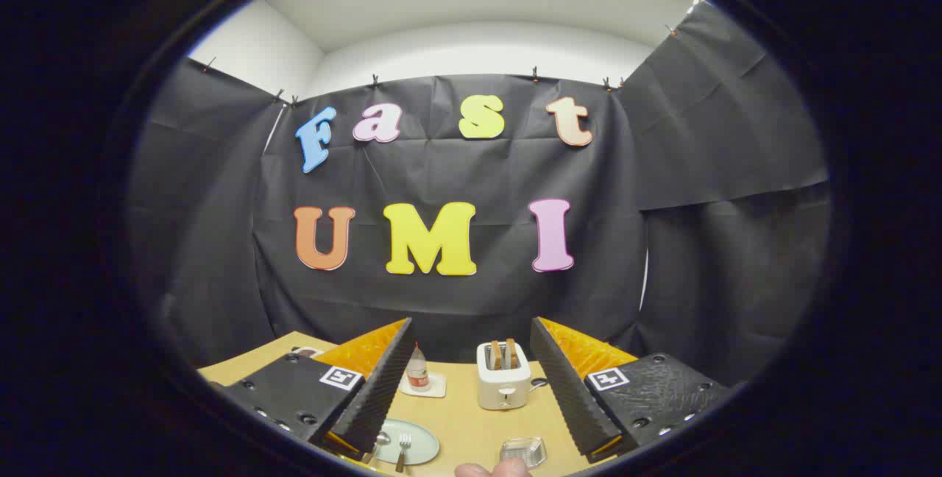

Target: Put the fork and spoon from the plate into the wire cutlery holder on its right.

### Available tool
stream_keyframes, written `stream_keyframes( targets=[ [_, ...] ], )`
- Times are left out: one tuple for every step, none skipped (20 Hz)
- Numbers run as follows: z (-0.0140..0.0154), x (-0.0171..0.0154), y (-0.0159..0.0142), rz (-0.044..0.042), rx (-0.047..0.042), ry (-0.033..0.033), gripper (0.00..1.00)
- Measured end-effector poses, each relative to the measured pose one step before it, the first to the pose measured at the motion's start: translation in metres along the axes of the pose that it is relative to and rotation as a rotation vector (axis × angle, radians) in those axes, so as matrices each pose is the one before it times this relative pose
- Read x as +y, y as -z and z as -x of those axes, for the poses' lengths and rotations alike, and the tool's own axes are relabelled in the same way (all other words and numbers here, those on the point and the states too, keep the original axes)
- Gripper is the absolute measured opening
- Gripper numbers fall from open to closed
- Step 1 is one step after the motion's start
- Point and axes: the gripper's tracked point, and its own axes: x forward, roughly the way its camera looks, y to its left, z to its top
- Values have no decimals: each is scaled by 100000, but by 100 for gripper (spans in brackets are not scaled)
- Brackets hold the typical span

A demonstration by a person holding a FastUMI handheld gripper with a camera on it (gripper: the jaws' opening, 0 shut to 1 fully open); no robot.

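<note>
My gripper (469,348) is held high above the table, open, with nothing between its fingers. Far below, near the left finger, lies a pale green plate (419,444) with a fork (402,450) on it and a spoon (380,442) at its left edge, partly hidden by the finger. To the plate's right, close to the right finger, stands the wire cutlery holder (523,451), small and seen from above.
A white toaster (503,384) with two slices in it stands at the back of the wooden table (471,418). Left of it a small bottle (417,372) sits on a white coaster. A person's fingertips (491,470) show at the table's near edge.
</note>
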Motion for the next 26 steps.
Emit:
stream_keyframes(
  targets=[
    [-123,93,-91,234,-155,-217,95],
    [-63,81,-123,379,-375,-89,95],
    [-144,38,-118,187,-150,-19,95],
    [-182,145,51,17,-14,-459,95],
    [-296,248,-33,-120,75,-432,95],
    [-361,216,94,-383,246,-536,95],
    [-219,428,0,-513,426,-931,95],
    [-217,422,149,-416,477,-832,95],
    [-224,404,60,-307,127,-994,95],
    [-69,491,74,-352,234,-1124,95],
    [-177,508,104,-273,442,-1258,95],
    [-207,403,214,-83,581,-1139,95],
    [-138,378,74,78,416,-1036,95],
    [0,252,46,141,207,-900,95],
    [-14,173,-30,287,277,-717,95],
    [25,80,87,460,5,-478,95],
    [0,-69,-105,352,26,-181,95],
    [-10,-152,110,77,2,-102,95],
    [33,-116,-19,-85,253,-26,95],
    [148,-167,231,-174,555,-87,95],
    [82,-82,215,-180,531,-216,95],
    [51,-83,198,23,582,-26,95],
    [64,-304,166,558,778,352,95],
    [136,-285,265,690,662,360,95],
    [84,-125,247,295,655,149,95],
    [182,-91,523,300,1185,242,95]
  ],
)
